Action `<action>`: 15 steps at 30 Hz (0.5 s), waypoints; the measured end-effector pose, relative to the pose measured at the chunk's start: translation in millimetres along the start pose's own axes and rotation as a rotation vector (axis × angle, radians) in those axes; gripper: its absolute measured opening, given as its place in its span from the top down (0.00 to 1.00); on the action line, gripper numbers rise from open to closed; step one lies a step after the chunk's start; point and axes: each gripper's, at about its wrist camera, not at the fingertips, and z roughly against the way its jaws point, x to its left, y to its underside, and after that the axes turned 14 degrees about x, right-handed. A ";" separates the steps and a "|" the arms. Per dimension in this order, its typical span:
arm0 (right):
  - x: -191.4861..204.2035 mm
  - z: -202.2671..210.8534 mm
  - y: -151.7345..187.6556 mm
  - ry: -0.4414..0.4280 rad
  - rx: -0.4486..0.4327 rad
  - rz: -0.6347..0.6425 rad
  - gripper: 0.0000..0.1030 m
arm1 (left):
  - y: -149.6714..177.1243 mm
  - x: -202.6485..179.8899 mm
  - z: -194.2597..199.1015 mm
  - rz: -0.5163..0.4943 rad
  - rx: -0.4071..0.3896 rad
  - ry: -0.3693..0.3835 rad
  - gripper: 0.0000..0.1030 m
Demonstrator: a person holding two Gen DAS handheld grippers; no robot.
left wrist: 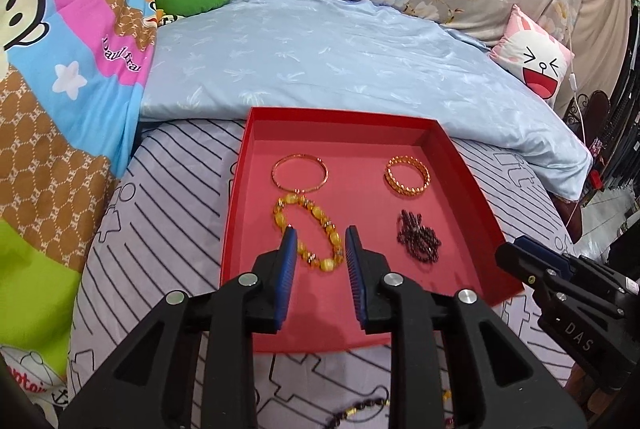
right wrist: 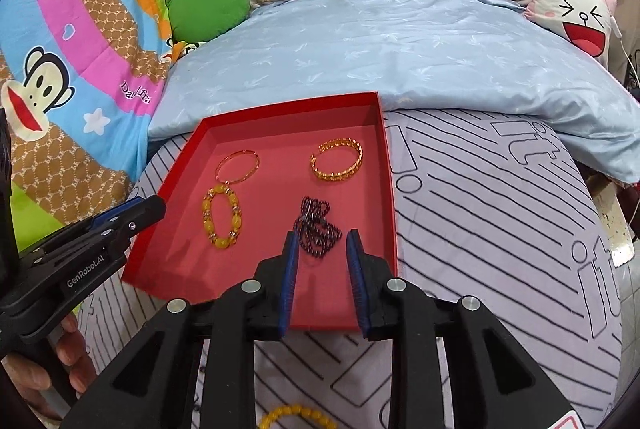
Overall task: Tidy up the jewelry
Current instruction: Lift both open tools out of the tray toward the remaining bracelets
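On the bed [left wrist: 168, 181], a shallow red tray [left wrist: 472, 165] rests against a blue quilt [left wrist: 320, 53]. Four pieces lie inside it: a thin gold bangle [left wrist: 300, 173] at the far left, a gold cuff bracelet [left wrist: 407, 175] at the far right, an amber bead bracelet [left wrist: 310, 233] at the near left and a dark garnet strand [left wrist: 418, 236] at the near right. The left gripper [left wrist: 320, 235] and right gripper [right wrist: 322, 239] hover above the near pair, fingers parted and gripping nothing. Placing looks finished; the next move is likely to fetch the yellow bead bracelet [right wrist: 296, 417] lying on the bed near the tray's front edge.
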 end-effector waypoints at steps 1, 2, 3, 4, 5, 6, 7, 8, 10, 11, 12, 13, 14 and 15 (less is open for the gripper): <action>0.4 1.9 3.2 -0.001 0.000 0.000 0.76 | 3.5 -0.6 2.4 -0.001 0.000 0.000 0.77; 1.2 5.8 8.6 0.000 -0.001 0.001 0.76 | 7.5 -0.7 5.4 0.000 0.001 0.002 0.77; 2.0 8.8 13.0 0.002 -0.001 0.003 0.76 | 11.6 -0.8 8.2 0.001 0.002 0.006 0.77; 2.7 10.9 16.5 0.003 -0.002 0.005 0.76 | 16.4 -1.2 11.3 0.001 0.003 0.008 0.77; 3.6 14.1 22.2 0.006 -0.003 0.009 0.76 | 21.3 -1.4 14.5 0.002 0.004 0.007 0.77; 4.1 16.7 27.6 0.008 -0.003 0.011 0.76 | 24.4 -1.7 16.3 0.004 0.004 0.008 0.77; 4.2 18.8 33.2 0.007 -0.001 0.011 0.76 | 29.6 -1.6 19.0 0.007 0.005 0.010 0.76; 4.3 19.7 37.1 0.006 0.001 0.011 0.76 | 35.0 -1.3 21.4 0.010 0.007 0.011 0.74; 3.3 21.7 48.2 0.005 0.011 0.008 0.76 | 45.9 -1.1 24.5 0.014 0.010 0.011 0.70; 2.8 22.5 52.7 0.003 0.014 0.005 0.76 | 51.1 -1.3 25.2 0.013 0.013 0.009 0.70; 2.1 23.0 57.4 0.001 0.019 0.004 0.76 | 55.5 -1.6 25.4 0.013 0.016 0.009 0.70; 1.5 23.0 62.9 0.001 0.025 0.003 0.76 | 61.3 -1.7 24.9 0.011 0.025 0.006 0.70; 1.2 22.7 67.9 0.003 0.031 0.003 0.76 | 67.0 -1.9 23.7 0.010 0.035 0.003 0.70; 0.7 22.4 72.7 0.004 0.037 0.003 0.76 | 73.1 -2.0 21.8 0.010 0.045 0.000 0.70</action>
